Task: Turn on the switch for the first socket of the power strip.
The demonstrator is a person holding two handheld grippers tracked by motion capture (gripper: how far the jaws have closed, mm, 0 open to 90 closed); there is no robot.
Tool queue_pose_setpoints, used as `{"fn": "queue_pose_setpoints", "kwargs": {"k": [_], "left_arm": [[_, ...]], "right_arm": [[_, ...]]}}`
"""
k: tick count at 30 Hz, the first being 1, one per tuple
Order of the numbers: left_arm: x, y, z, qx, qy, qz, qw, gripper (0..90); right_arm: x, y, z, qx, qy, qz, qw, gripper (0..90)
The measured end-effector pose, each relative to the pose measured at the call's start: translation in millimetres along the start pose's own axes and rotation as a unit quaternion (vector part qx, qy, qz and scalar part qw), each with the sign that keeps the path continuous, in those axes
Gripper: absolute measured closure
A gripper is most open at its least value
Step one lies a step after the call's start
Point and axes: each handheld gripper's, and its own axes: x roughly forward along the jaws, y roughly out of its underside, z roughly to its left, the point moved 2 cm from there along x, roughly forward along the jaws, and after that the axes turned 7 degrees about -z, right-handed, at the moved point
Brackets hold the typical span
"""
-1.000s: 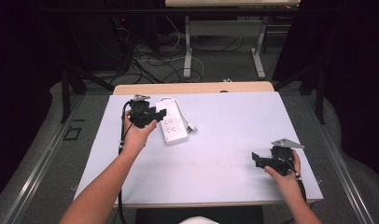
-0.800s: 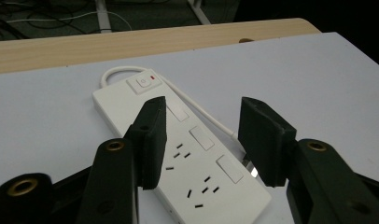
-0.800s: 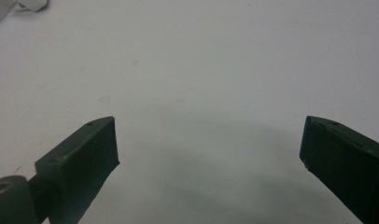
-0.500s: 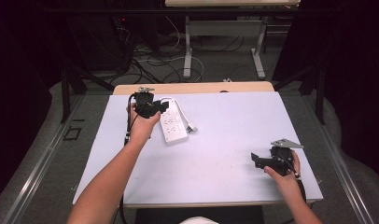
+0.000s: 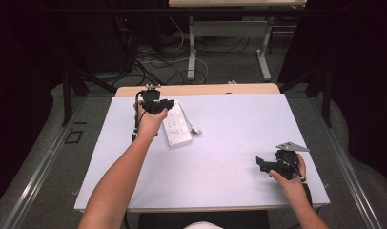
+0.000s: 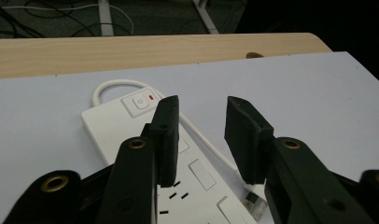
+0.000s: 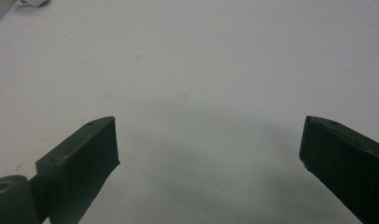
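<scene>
High view: white power strip (image 5: 176, 128) lies flat on the bench (image 5: 220, 143), toward its far-left corner, w/ its white cord (image 5: 190, 119) running along the strip's right side. Left tongs (image 5: 167, 104) hover at the strip's far end; they've just been closing, yet the jaws are still parted, nothing clamped. In left gripper view the strip (image 6: 145, 116) sits under the tongs (image 6: 201, 137); cord (image 6: 211, 150) passes below the gap btwn the jaws, prob. untouched, though the angle is poor. Strip's switch (image 6: 140, 101) w/ red light is beyond the jaw tips. Right tongs (image 5: 259, 163) rest well apart from the strip, near the bench's near-right corner, jaws spread wide, holding nothing; right gripper view has them (image 7: 208, 140) over bare bench.
</scene>
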Motion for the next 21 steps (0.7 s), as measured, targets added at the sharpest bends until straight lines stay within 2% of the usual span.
{"fn": "queue_pose_setpoints", "kwargs": {"k": [4, 10, 12, 14, 16, 21], "left_arm": [[6.2, -1.9, 1.5, -0.010, -0.007, 0.002, 0.9999, 68.7], [15.4, -2.6, 0.7, -0.012, -0.016, 0.006, 0.9998, 73.2], [18.3, -2.3, 1.3, -0.009, -0.015, 0.013, 0.9998, 74.7], [20.6, -1.5, 2.7, -0.019, -0.008, 0.019, 0.9996, 75.8], [25.6, -1.2, 4.7, -0.020, -0.014, 0.008, 0.9997, 77.0], [31.0, -0.9, 8.9, -0.024, -0.023, 0.013, 0.9994, 79.6]], "right_arm": [[-0.1, 0.2, -0.2, 0.001, 0.000, 0.000, 1.0000, 4.0], [0.0, 0.6, -0.5, 0.006, 0.001, 0.003, 1.0000, 4.3], [0.3, 0.9, -0.4, 0.006, 0.000, 0.003, 1.0000, 4.3], [0.6, 1.1, -0.5, 0.007, -0.001, 0.004, 1.0000, 4.3], [0.9, 1.4, -1.6, 0.005, -0.001, 0.004, 1.0000, 4.3], [1.4, 1.7, -2.3, 0.009, 0.002, 0.004, 0.9999, 4.3]]}}
